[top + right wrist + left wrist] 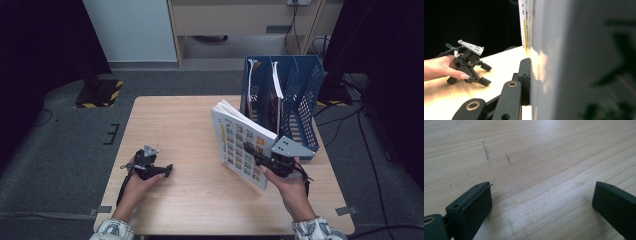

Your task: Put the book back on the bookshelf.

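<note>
Beside the blue file rack (300, 85), right tool (263, 160) clamped on upright book (240, 142), left tool (167, 171) apart on table (180, 125).

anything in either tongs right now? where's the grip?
Right tongs are shut on the picture book, clamped at its lower edge near the corner, book standing upright off the table. Left tongs are open, holding nothing.

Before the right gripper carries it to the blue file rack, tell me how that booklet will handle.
The booklet probably stays fairly stiff: gripped near one corner by the right gripper, it stands nearly upright without drooping. Its pages fan slightly at the top, so they may splay. The cover looks glossy, so it could slip.
</note>
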A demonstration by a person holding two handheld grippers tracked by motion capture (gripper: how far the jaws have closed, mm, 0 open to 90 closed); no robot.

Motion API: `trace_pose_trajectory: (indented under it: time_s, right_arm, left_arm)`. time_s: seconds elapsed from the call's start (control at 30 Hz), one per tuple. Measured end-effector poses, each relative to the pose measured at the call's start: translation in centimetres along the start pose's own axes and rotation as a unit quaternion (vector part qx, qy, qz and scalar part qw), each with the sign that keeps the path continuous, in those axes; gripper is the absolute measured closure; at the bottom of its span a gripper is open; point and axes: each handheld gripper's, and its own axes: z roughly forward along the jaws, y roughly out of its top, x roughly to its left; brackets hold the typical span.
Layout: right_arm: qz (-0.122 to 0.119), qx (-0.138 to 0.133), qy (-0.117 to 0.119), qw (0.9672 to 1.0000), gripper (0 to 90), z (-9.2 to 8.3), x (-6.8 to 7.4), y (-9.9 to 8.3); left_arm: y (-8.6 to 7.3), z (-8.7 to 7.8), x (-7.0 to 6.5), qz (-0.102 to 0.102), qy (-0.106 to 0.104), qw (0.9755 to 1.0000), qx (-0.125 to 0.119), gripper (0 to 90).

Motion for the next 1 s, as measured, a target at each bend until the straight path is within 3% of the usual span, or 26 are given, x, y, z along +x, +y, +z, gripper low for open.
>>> trace_pose_trajectory:
  time_s: [0.27, 1.0]
  right_arm:
    - [0.004, 0.005, -0.012, 0.9999, 73.8, -1.6, -0.6, -0.7]
    - [0.011, 0.001, -0.022, 0.9997, 73.8, -2.5, -1.4, -0.6]
  left_arm:
    - [0.0, 0.0, 0.0, 0.000, 0.000, 1.0000, 0.000, 2.1]
    - [0.0, 0.0, 0.0, 0.000, 0.000, 1.0000, 0.000, 2.1]
